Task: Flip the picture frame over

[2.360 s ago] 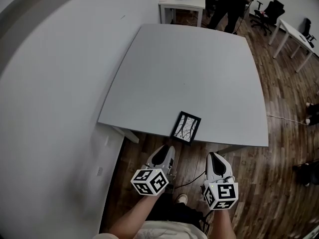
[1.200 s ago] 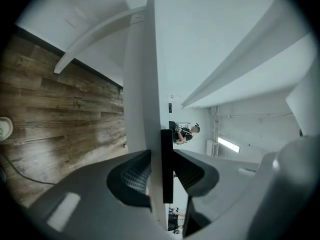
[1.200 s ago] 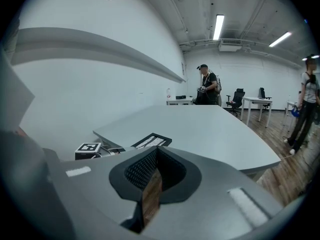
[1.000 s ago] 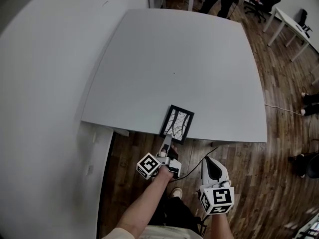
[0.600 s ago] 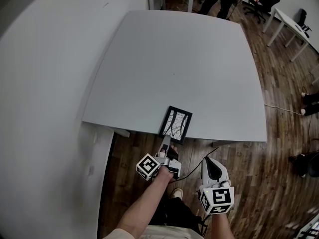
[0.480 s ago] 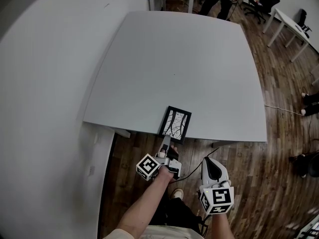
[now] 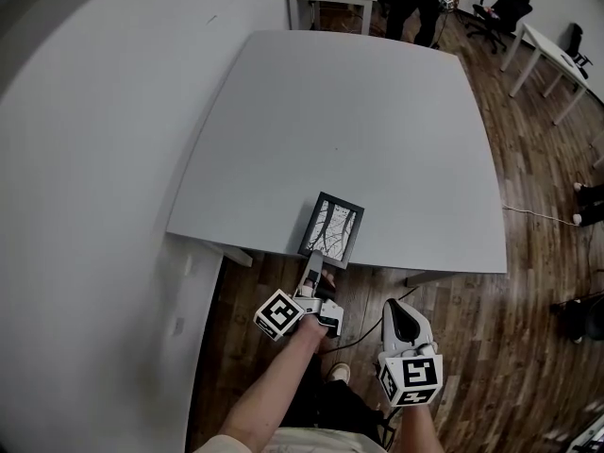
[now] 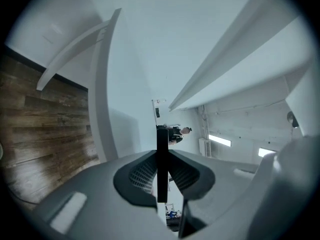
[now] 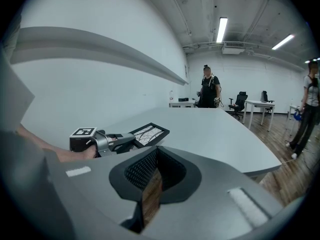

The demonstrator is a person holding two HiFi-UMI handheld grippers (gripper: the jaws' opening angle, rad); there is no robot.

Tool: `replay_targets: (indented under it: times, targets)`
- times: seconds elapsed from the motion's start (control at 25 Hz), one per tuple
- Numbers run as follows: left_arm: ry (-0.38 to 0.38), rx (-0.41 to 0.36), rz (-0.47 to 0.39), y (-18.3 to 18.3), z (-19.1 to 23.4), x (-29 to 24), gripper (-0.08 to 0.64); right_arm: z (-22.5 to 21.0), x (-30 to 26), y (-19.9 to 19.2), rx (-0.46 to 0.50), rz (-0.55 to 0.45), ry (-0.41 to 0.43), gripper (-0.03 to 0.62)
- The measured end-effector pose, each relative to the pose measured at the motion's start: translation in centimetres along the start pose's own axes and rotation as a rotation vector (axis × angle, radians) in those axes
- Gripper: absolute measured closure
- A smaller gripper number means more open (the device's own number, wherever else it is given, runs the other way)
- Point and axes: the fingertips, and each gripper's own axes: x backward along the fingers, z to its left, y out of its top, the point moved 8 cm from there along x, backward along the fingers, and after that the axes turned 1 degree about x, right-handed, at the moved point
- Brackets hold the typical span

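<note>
At the near edge of the grey worktop [image 7: 349, 130]: frame [image 7: 331, 228] lies picture side up, near short end poking past the edge. That's likely why it sits there, since the overhang lets a jaw get underneath. Left hand-held gripper [image 7: 310, 276] reaches in from off the edge and is clamped on that near end. In its own view the frame shows edge-on, a thin dark bar pinched between the jaws. Far end looks to rest on the worktop; can't tell if the near end is lifted. Right hand-held gripper [image 7: 401, 324] hangs over the floor, well apart from the frame, jaws together on nothing, so spare for now I'd guess. Flip not yet done; next is probably a wrist roll about the long axis
</note>
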Motion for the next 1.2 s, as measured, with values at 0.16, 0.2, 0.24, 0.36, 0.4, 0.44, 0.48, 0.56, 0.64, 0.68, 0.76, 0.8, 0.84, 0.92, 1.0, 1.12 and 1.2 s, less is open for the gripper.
replay_targets:
  times: [0.16, 0.2, 0.24, 0.36, 0.4, 0.44, 0.48, 0.56, 0.64, 0.68, 0.76, 0.8, 0.84, 0.92, 1.0, 1.12, 1.2]
  targets:
    - [-0.026, -0.126, 0.01, 1.3, -1.8, -0.2, 0.488, 0.2, 0.2, -0.1, 0.0, -0.004, 0.001, 0.568]
    - [-0.027, -0.166, 0.015, 1.6, -2.3, -0.2, 0.488, 0.2, 0.3, 0.0, -0.001, -0.004, 0.001, 0.568]
    - [-0.024, -0.208, 0.021, 2.0, -2.8, -0.3, 0.489, 0.3, 0.2, 0.0, -0.002, -0.004, 0.0, 0.568]
    - [-0.019, -0.337, 0.039, 3.3, -4.0, -0.7, 0.488, 0.5, 0.0, 0.3, -0.005, -0.007, -0.002, 0.568]
    - [-0.014, -0.38, 0.045, 3.7, -4.3, -0.7, 0.488, 0.5, 0.0, 0.4, -0.005, -0.008, -0.002, 0.568]
    - [-0.009, -0.421, 0.051, 3.9, -4.5, -0.6, 0.488, 0.5, 0.0, 0.4, -0.006, -0.01, -0.003, 0.568]
    - [-0.007, -0.46, 0.056, 4.0, -4.9, -0.6, 0.489, 0.5, 0.0, 0.4, -0.006, -0.011, -0.003, 0.568]
    - [-0.009, -0.537, 0.066, 4.0, -5.8, -0.7, 0.489, 0.4, 0.1, 0.3, -0.006, -0.013, -0.003, 0.568]
    - [-0.013, -0.622, 0.083, 4.0, -6.7, -0.9, 0.489, 0.4, 0.1, 0.3, -0.007, -0.016, -0.003, 0.568]
    - [-0.015, -0.672, 0.093, 3.9, -7.1, -0.9, 0.489, 0.4, 0.1, 0.3, -0.008, -0.017, -0.002, 0.568]
    - [-0.016, -0.785, 0.117, 3.7, -8.1, -1.0, 0.489, 0.5, 0.2, 0.2, -0.008, -0.016, -0.001, 0.568]
    - [-0.015, -0.842, 0.128, 3.6, -8.5, -1.1, 0.489, 0.5, 0.2, 0.2, -0.008, -0.016, 0.0, 0.568]
    - [-0.014, -0.898, 0.136, 3.5, -8.9, -1.2, 0.489, 0.4, 0.2, 0.2, -0.009, -0.015, 0.001, 0.568]
    - [-0.009, -1.014, 0.148, 3.3, -9.6, -1.4, 0.489, 0.4, 0.2, 0.3, -0.01, -0.014, 0.002, 0.568]
    - [0.001, -1.138, 0.157, 3.1, -10.0, -1.4, 0.489, 0.4, 0.2, 0.2, -0.009, -0.013, 0.002, 0.568]
    - [0.024, -1.324, 0.181, 2.7, -10.2, -1.4, 0.489, 0.3, 0.3, 0.1, -0.01, -0.013, 0.0, 0.568]
    - [0.043, -1.459, 0.205, 2.6, -10.2, -1.6, 0.489, 0.2, 0.3, 0.1, -0.012, -0.013, -0.002, 0.568]
